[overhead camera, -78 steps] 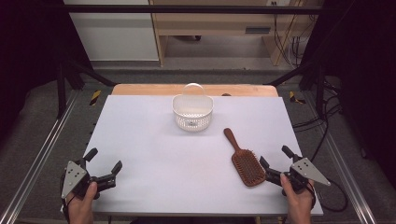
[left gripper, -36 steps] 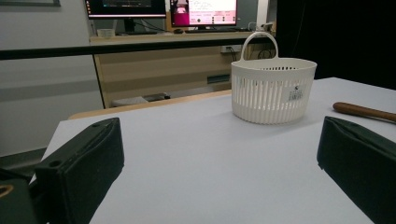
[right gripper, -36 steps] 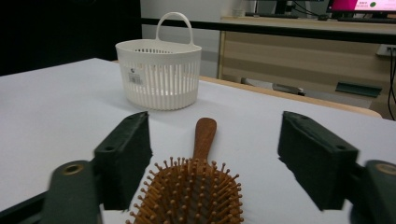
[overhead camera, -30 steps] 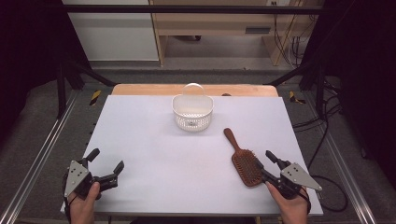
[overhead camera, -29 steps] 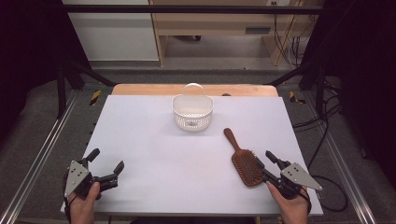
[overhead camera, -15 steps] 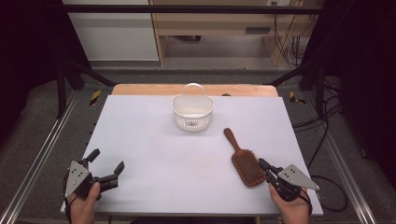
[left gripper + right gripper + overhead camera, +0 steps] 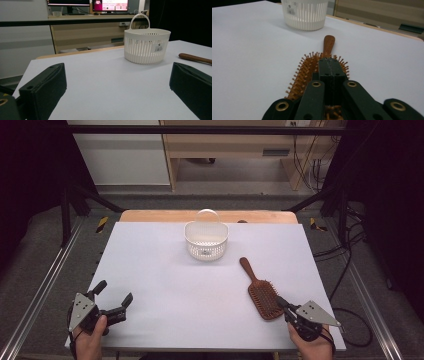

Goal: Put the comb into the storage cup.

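A wooden hairbrush [image 7: 261, 290] lies flat on the white tabletop [image 7: 165, 275], in its right half and toward the near edge, with the bristles facing up. Its long axis runs diagonally: the oval bristle head is at the near right end, close to the person, and the narrow handle points away to the far left, roughly toward the white basket [image 7: 206, 239] that stands near the far middle of the tabletop. The handle tip and the basket are apart, with bare tabletop between them. The right gripper [image 7: 281, 303] is at the near right corner, held by the right hand [image 7: 312, 346], and its tips are on the near end of the brush head. In the right gripper view the two black jaws stand fully together, pad against pad, above the bristles of the head; they have just been closing, and no part of the brush is visible between the pads, so they do not seem to hold it. In this view the brush handle continues straight ahead of the jaws, so the gripper is aligned with the long axis of the brush. The left gripper [image 7: 113, 296] is at the near left corner of the tabletop, held by the left hand [image 7: 92, 342], well apart from the brush. Its jaws are wide apart and hold nothing; between them the left gripper view shows only bare tabletop, with the basket farther away.
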The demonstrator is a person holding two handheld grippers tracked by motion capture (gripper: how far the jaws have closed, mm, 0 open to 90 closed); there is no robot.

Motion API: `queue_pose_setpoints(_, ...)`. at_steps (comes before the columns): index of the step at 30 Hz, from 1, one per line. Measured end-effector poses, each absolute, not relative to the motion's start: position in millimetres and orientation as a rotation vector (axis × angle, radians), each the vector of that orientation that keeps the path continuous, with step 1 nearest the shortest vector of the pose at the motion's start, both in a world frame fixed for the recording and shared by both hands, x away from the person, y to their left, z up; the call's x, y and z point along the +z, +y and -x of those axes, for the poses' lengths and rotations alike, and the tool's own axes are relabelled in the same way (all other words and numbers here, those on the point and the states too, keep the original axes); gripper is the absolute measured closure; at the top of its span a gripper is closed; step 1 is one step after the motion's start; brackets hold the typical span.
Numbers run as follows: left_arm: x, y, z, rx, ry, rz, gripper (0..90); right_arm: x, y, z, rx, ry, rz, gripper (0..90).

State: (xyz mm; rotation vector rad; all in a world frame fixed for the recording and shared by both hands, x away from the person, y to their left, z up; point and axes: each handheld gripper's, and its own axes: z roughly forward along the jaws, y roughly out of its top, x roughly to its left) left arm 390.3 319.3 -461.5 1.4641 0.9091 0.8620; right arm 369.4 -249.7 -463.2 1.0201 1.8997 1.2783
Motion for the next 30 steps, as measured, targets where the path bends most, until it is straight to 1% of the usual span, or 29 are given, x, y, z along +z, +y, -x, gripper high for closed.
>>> queue_pose_setpoints(11,-461,319,-390,0.865,0.902,-1.464,0.9,-470,-246,-353,1.27,1.935,-1.02,90.0)
queue_pose_setpoints(30,-458,319,-389,0.876,0.892,-1.458,0.8,-477,-244,-346,1.2,1.975,-1.046,90.0)
